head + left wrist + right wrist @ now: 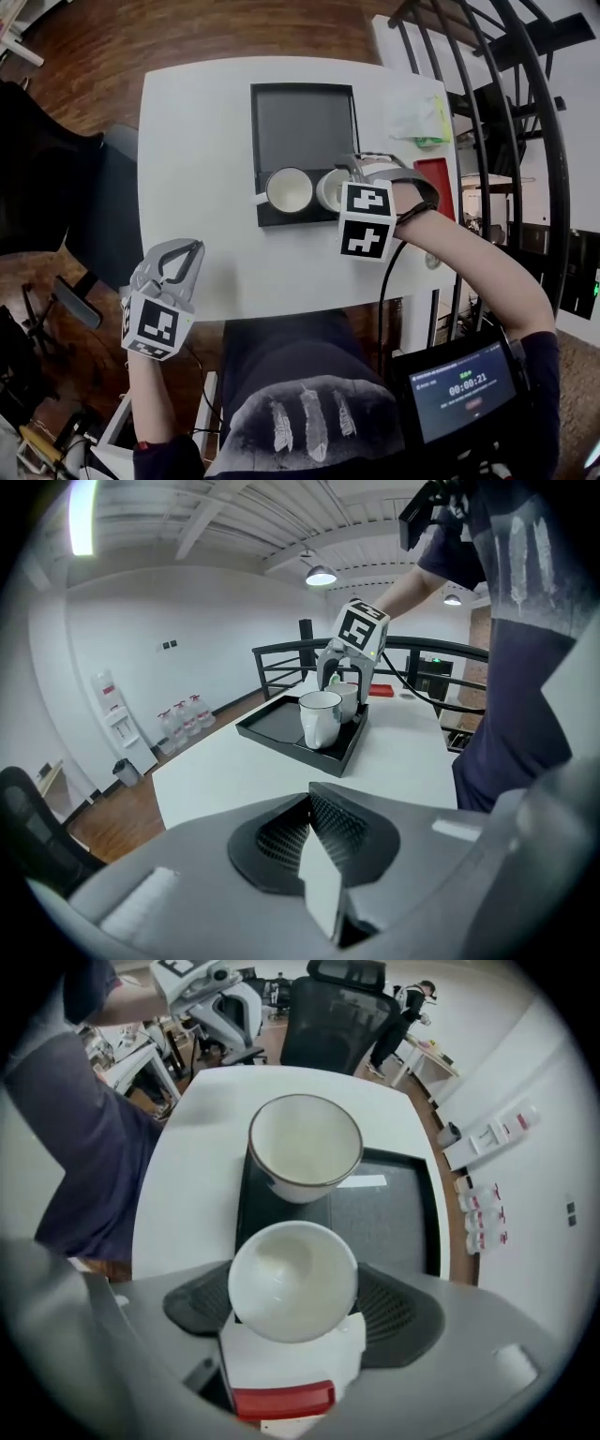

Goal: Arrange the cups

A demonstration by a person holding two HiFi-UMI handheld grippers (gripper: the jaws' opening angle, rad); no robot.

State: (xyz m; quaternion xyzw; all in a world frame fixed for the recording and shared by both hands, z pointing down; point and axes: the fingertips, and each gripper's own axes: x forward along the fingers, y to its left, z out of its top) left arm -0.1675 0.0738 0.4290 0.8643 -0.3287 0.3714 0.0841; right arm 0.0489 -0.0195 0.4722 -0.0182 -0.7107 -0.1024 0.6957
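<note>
A black tray [302, 122] lies on the white table [197, 141]. One white cup [289, 190] [305, 1147] stands upright at the tray's near edge, its handle pointing left. Beside it, at the tray's near right corner, my right gripper [354, 171] [292, 1283] points straight down and is shut on a second white cup [330, 190] [292, 1279], a pad against each side. Whether that cup rests on the tray I cannot tell. My left gripper [183, 251] [309, 803] hovers shut and empty off the table's near left corner.
A green and white packet [417, 117] and a flat red object [436, 183] lie on the table right of the tray. A black railing [525, 112] runs along the right side. A black chair [56, 187] stands to the left. A tablet [464, 389] showing a timer sits near right.
</note>
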